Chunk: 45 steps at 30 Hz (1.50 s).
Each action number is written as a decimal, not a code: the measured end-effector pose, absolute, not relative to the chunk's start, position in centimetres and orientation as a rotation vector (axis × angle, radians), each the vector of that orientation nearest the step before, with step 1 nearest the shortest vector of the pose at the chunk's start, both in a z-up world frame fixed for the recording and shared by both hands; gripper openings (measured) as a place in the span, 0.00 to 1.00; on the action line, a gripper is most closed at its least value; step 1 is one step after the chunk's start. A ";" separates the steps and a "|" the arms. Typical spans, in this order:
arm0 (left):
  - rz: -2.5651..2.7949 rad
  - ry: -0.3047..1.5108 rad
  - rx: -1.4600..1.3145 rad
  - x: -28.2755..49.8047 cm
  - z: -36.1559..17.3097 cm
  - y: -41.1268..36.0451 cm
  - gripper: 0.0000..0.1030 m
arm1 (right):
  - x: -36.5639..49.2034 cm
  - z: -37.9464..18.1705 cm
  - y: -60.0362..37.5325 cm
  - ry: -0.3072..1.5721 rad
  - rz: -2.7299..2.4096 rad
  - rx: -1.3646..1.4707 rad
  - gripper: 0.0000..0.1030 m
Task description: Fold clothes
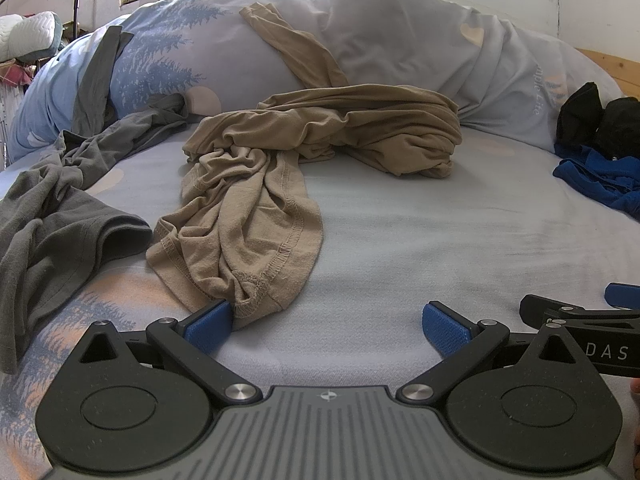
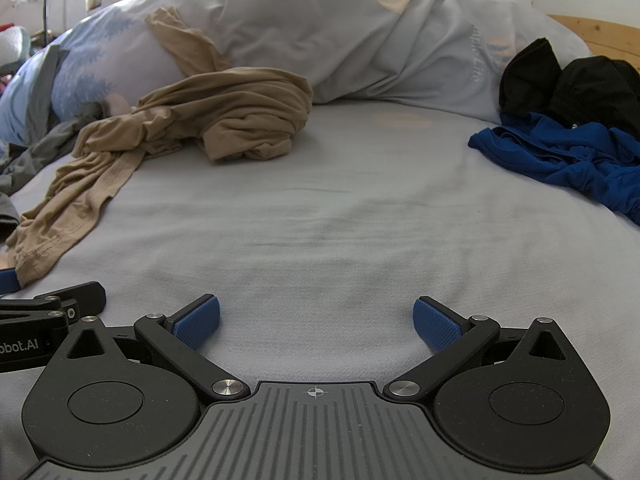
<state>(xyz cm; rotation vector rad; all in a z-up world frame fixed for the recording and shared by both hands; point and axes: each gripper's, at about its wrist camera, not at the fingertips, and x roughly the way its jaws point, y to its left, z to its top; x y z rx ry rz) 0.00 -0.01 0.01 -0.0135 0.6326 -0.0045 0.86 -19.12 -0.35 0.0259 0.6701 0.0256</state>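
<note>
Left wrist view: your left gripper (image 1: pixel 327 326) tilts down over the bed (image 1: pixel 420 232), jaws wide, empty, by the tan shirt (image 1: pixel 248 216). Your right gripper (image 2: pixel 317 322) matches, gaping and empty.

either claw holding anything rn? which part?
Nothing held. Left claw is open; the tan shirt hem lies at its left pad, ungripped. Right claw is open over bare sheet.

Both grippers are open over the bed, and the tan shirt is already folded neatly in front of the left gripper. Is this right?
Not quite. Both the left gripper and right gripper are open over the bed, but the tan shirt is crumpled, not folded, as the left wrist view shows.
</note>
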 end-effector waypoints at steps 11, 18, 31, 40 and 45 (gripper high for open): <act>-0.007 0.633 -0.020 -0.1 0.1 0.0 1.00 | 0.8 -0.4 -19.1 0.670 0.025 0.024 1.00; -0.012 0.636 -0.023 -0.2 0.1 0.2 1.00 | 0.9 -0.3 -19.0 0.670 0.022 0.019 1.00; -0.018 0.657 -0.012 -1.5 0.7 0.9 1.00 | 0.7 -0.3 -18.6 0.667 0.009 0.012 1.00; 0.060 0.608 -0.057 -3.5 3.0 4.9 1.00 | 1.0 -0.3 -18.7 0.676 0.013 0.018 1.00; 0.150 0.536 -0.068 -5.2 4.6 8.4 1.00 | 1.1 -0.3 -18.4 0.676 0.008 0.009 1.00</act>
